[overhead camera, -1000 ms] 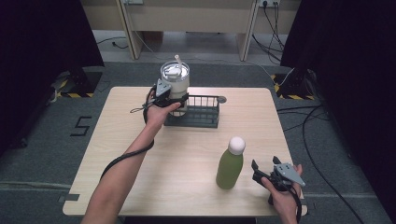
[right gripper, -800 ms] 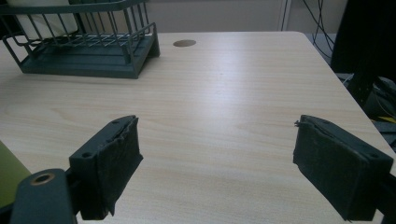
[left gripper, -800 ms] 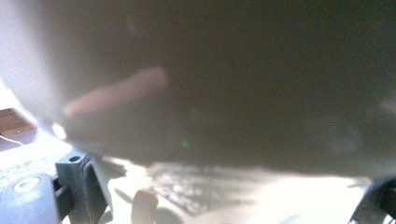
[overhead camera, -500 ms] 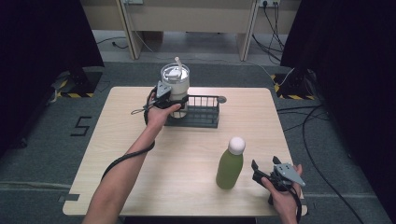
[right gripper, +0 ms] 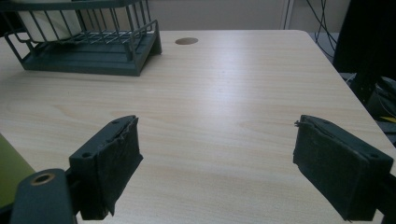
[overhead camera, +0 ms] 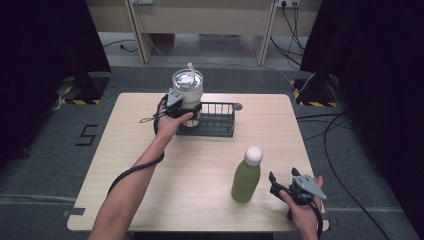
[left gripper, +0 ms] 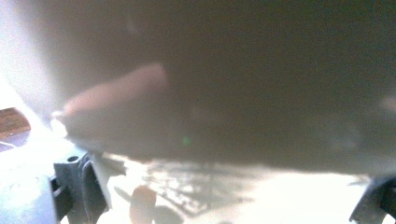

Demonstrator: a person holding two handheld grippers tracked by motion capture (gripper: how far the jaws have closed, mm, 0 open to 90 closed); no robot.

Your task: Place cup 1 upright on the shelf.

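No visible change, left gripper (overhead camera: 186, 111) at the tumbler (overhead camera: 188, 92), right gripper (overhead camera: 278, 183) beside the bottle (overhead camera: 247, 175)

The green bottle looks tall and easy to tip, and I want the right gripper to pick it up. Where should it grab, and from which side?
Grip the green bottle around its straight middle, not the rounded white cap. Come in level from its right, where the right gripper waits with jaws open; the bottle stands upright with bare table around it.

- We find bare table (overhead camera: 165, 170) at near left and centre: passable.
- Green bottle (overhead camera: 246, 176) obstructs near right; wire rack (overhead camera: 210, 120) and tumbler (overhead camera: 188, 90) block the far centre.
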